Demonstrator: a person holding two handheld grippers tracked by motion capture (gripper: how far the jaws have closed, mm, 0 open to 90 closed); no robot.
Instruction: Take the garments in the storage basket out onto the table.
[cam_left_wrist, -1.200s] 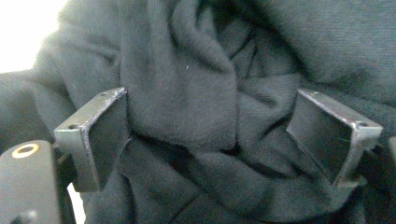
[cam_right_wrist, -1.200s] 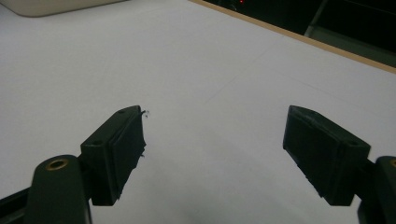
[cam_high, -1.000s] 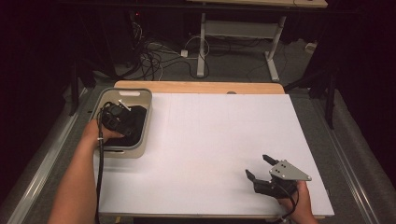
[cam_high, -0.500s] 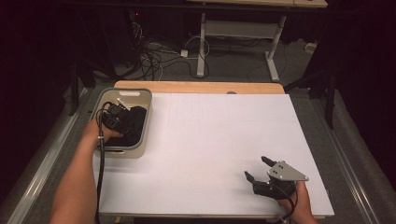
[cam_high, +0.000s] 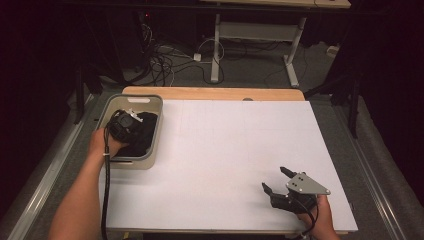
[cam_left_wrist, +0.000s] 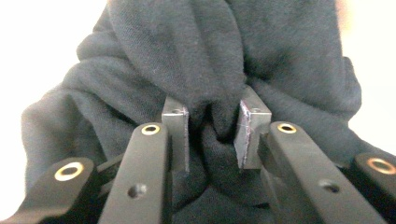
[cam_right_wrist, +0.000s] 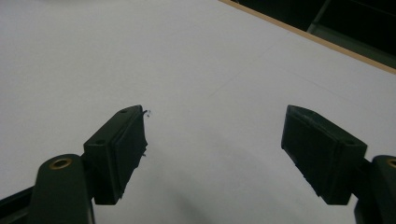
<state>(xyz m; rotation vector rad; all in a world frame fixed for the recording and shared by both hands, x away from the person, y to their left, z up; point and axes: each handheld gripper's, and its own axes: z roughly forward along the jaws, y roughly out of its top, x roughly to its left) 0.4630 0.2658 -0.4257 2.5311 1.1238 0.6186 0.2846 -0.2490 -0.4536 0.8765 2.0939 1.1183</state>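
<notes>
Left gripper (cam_high: 131, 121) is down inside the grey bin (cam_high: 154, 145) at the far-left of the white table (cam_high: 225, 150); its jaws are nearly together with a fold of the dark cloth (cam_left_wrist: 196, 70) pinched between the pads (cam_left_wrist: 176, 122), so it looks clamped on the fabric, though a small gap remains; the cloth is bunched in a heap with no clear long axis, lying straight ahead of and under the jaws; the bin holds the cloth, and I cannot tell whether anything else is in it. Right gripper (cam_high: 280, 181) rests near-right on the bare table, jaws spread wide, holding nothing, well apart from the bin; left hand (cam_high: 102, 145) is clearly the nearer one; likely next move is lifting the cloth out.
</notes>
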